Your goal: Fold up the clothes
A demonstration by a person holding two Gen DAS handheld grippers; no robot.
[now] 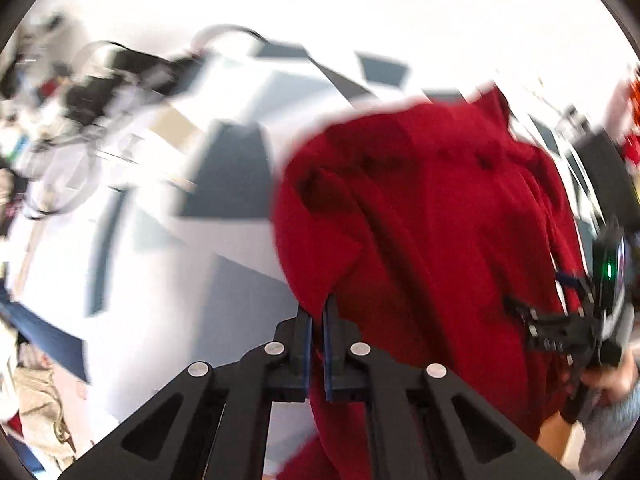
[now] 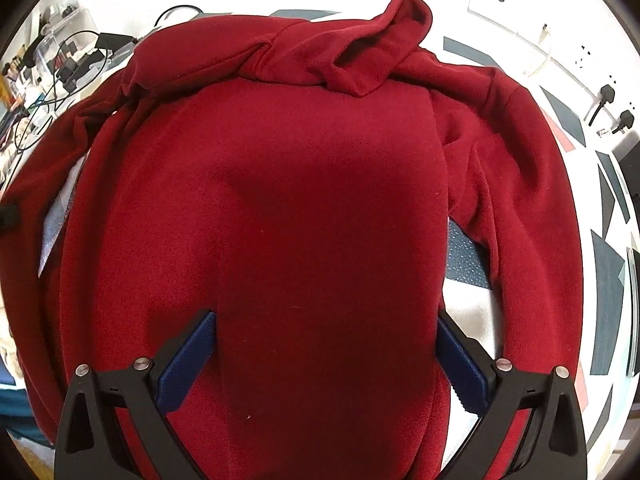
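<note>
A dark red hoodie (image 2: 320,160) lies spread on the table, its hood (image 2: 384,40) bunched at the far end and a sleeve (image 2: 520,160) down the right side. My right gripper (image 2: 325,316) stands wide open, its blue pads (image 2: 192,356) on either side of a raised fold of the hoodie's body. In the blurred left wrist view, my left gripper (image 1: 318,308) is shut on the hoodie (image 1: 420,200), pinching an edge of the fabric, which hangs from the fingertips. The right gripper's body and a person's hand (image 1: 604,384) show at that view's right edge.
The table's cloth (image 2: 608,280) is white with grey-blue shapes. Cables and small clutter (image 2: 60,68) crowd the far left. Wall sockets with plugs (image 2: 608,96) sit at the far right. Beige fabric (image 1: 36,408) lies at the lower left.
</note>
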